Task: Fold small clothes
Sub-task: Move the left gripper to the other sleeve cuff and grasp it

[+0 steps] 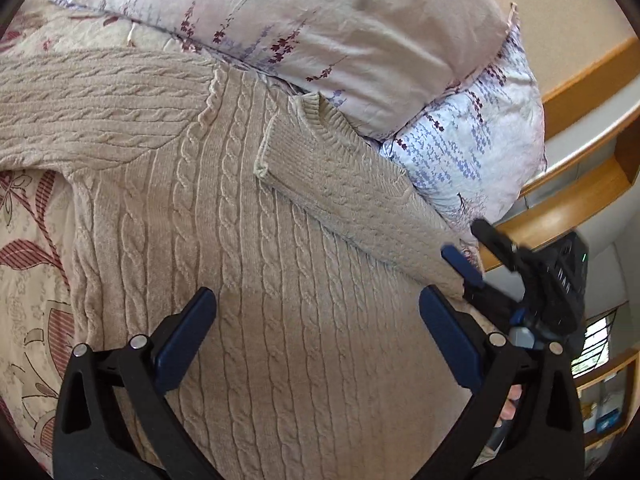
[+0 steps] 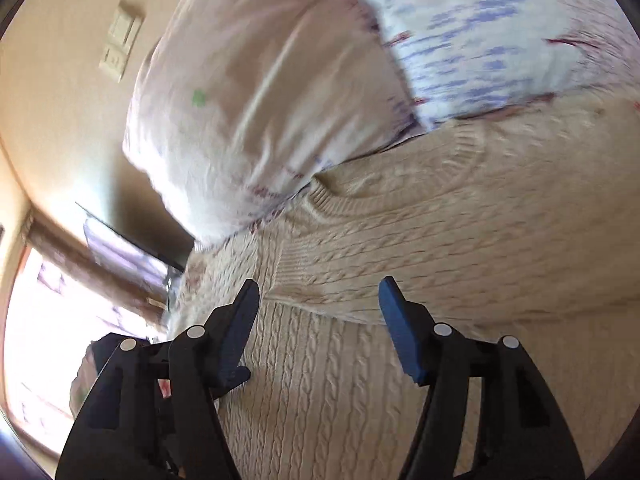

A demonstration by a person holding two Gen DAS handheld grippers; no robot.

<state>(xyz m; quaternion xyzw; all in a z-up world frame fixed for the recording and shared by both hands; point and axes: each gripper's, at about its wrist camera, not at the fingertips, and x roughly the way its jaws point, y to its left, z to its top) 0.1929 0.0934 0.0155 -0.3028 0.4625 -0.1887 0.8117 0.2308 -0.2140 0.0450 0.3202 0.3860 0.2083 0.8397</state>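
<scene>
Clearly the beige cable-knit sweater (image 1: 240,240) is spread flat on the patterned bedspread (image 1: 28,240), its collar up against the floral pillows (image 1: 320,20), laid out so its parts can be folded inward; one sleeve (image 1: 360,200) already lies diagonally across the body, while the other sleeve (image 1: 80,96) is stretched outward, unfolded. The left gripper (image 1: 316,320) hovers over the sweater's lower body with its jaws wide apart and nothing between them, probably poised for the next fold; the right gripper (image 2: 316,320) is likewise parted and empty above the knit, just beside the folded sleeve (image 2: 440,260). Only the left view takes in the unfolded sleeve and shows the right gripper (image 1: 480,256) from outside, near the folded sleeve's shoulder end; the right view, badly blurred, adds what seems to be a wall switch (image 2: 120,44) and a bright window (image 2: 36,320).
</scene>
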